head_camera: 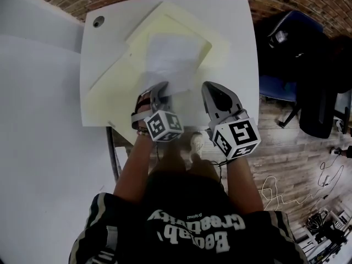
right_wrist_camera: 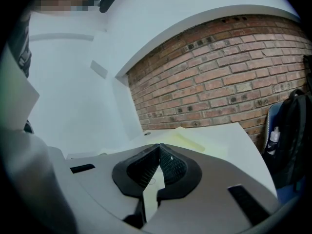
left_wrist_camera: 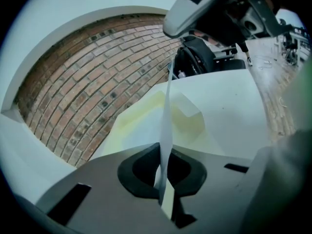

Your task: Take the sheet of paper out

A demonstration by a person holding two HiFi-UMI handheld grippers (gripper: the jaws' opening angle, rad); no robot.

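A white sheet of paper (head_camera: 170, 59) lies in an opened pale yellow folder (head_camera: 110, 92) on the white table (head_camera: 236, 37). My left gripper (head_camera: 162, 88) is shut on the sheet's near edge. In the left gripper view the sheet (left_wrist_camera: 167, 116) stands edge-on between the pads and rises away from the left gripper (left_wrist_camera: 161, 157), above the folder (left_wrist_camera: 141, 116). My right gripper (head_camera: 208, 87) is just to the right, at the folder's near edge, jaws closed. In the right gripper view the right gripper (right_wrist_camera: 158, 147) has its pads meeting with nothing sticking out; the folder (right_wrist_camera: 190, 140) lies beyond.
A cable hole (head_camera: 98, 21) sits in the table's far left corner. A dark chair with a backpack (head_camera: 297, 54) stands right of the table. A brick wall runs behind, a white wall on the left. Cables (head_camera: 286, 191) lie on the wooden floor.
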